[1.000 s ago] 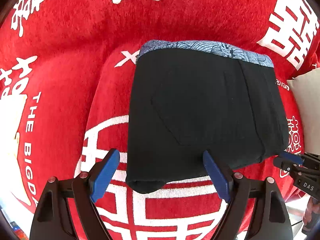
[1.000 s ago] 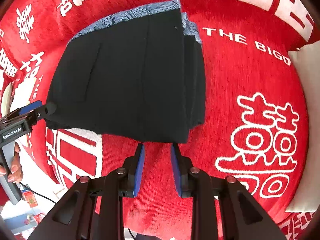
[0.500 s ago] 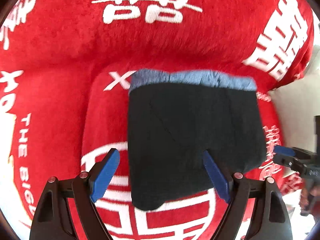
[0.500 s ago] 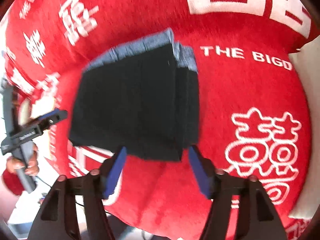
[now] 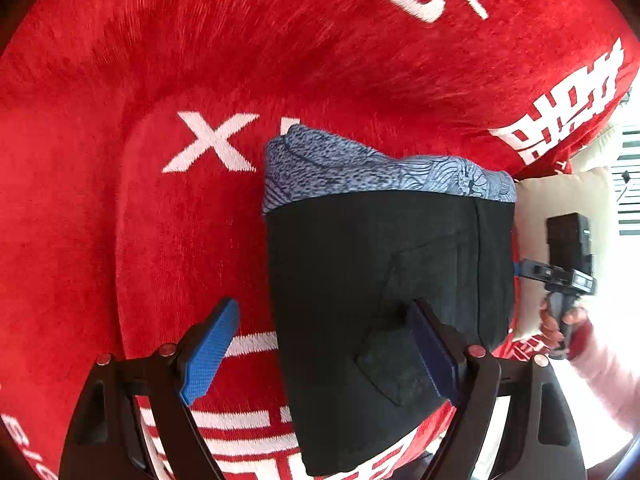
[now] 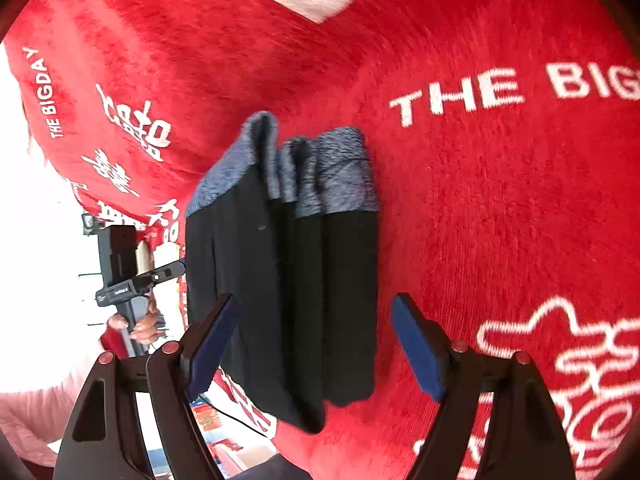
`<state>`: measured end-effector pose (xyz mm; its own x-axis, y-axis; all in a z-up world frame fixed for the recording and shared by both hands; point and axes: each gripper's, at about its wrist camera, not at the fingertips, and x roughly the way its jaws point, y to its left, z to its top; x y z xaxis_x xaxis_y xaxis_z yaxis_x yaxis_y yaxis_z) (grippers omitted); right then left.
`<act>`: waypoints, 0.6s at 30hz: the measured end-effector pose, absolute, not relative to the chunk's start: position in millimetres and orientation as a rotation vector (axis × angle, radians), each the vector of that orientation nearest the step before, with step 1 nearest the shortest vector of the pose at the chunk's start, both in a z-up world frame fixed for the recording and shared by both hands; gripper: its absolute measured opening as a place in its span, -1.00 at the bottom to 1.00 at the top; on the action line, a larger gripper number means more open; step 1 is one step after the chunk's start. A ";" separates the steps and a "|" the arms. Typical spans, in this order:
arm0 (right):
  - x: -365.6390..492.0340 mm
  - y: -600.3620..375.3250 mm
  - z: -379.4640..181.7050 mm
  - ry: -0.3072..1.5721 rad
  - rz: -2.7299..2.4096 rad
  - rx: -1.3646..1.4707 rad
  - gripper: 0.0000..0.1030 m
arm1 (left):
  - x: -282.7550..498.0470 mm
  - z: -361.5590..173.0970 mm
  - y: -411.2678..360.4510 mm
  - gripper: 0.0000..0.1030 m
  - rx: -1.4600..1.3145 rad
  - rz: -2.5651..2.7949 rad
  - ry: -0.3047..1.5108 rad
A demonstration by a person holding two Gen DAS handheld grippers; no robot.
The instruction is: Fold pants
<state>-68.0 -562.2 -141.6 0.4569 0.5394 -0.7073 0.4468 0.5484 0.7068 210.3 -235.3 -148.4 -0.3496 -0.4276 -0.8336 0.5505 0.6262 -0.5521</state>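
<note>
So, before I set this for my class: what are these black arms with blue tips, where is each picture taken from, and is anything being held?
They are hand-held grippers, one in each of a person's hands, each carrying a camera that looks along its two fingers. In the left camera's picture the left gripper is open; the right gripper, in the other picture, is open too. Neither grips anything. Between them lie folded black pants with a blue patterned waistband, resting on a red cover with white lettering.

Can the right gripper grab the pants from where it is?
Probably yes. The right gripper is open, its fingers sit on either side of the folded pants, and nothing lies between them. The stack looks thick, so it may only catch some layers.
</note>
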 end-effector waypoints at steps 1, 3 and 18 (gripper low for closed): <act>-67.7 -565.5 -146.6 1.159 0.089 1.056 0.59 | 210.1 -150.9 -236.3 0.67 0.103 -1.021 1.649; -65.5 -567.0 -157.0 1.173 0.129 1.053 0.59 | 209.7 -157.0 -241.1 0.67 0.112 -1.047 1.654; -39.8 -547.3 -164.2 1.151 0.185 1.088 -0.10 | 178.9 -150.0 -263.4 0.32 0.122 -1.074 1.593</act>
<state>-39.8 -547.3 -164.2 0.4531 0.6201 -0.6405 0.3884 0.5094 0.7679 178.9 -263.4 -150.0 -0.3410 -0.4529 -0.8237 0.5937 0.5756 -0.5623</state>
